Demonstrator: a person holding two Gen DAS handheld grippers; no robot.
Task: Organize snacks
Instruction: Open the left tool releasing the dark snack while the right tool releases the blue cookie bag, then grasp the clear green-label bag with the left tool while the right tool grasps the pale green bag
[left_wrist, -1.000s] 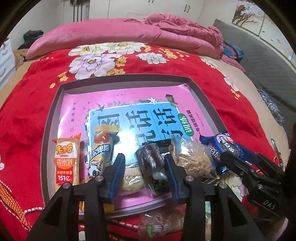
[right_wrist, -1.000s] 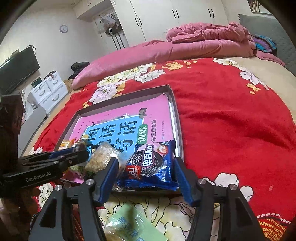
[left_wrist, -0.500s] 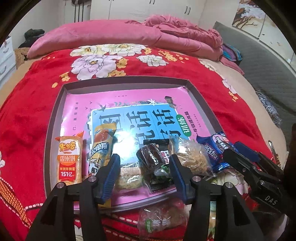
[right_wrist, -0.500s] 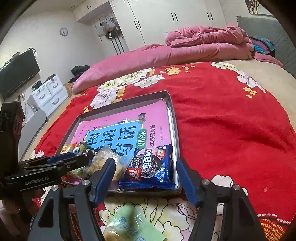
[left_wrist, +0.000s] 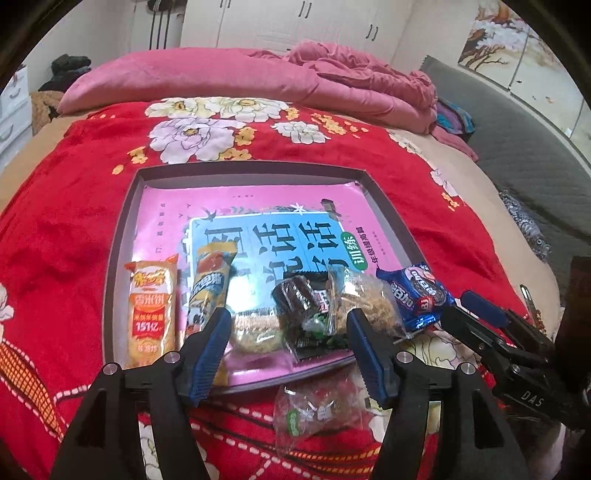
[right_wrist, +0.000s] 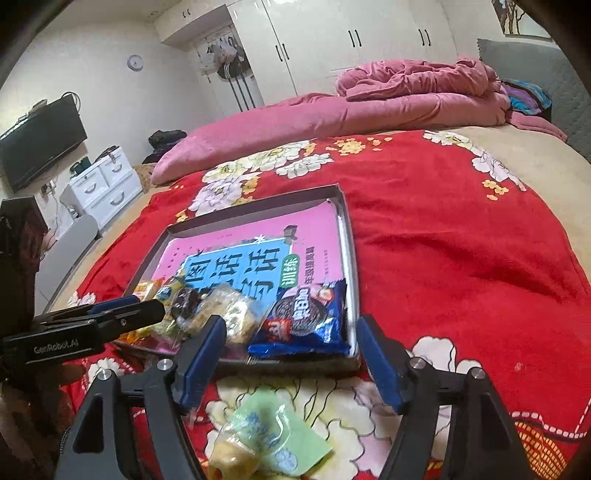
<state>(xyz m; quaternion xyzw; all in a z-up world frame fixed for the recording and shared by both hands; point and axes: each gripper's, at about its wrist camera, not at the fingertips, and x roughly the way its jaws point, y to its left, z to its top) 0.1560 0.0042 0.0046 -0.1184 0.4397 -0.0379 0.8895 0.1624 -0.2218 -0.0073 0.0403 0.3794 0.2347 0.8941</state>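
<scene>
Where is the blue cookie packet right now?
In the right wrist view, the blue cookie packet lies in the tray's near right corner, beside a clear snack bag.

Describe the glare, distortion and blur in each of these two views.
Left wrist view: glare washes out the middle of the pink book cover in the tray; fisheye curves the bed edges and blackens the corners; the orange rice cracker pack is slightly soft. Right wrist view: even room light, little glare; the green snack packet below the right gripper is blurred.

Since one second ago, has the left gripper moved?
Yes. The left gripper has drawn back toward the near edge of the tray, fingers open, away from the snacks.
</scene>
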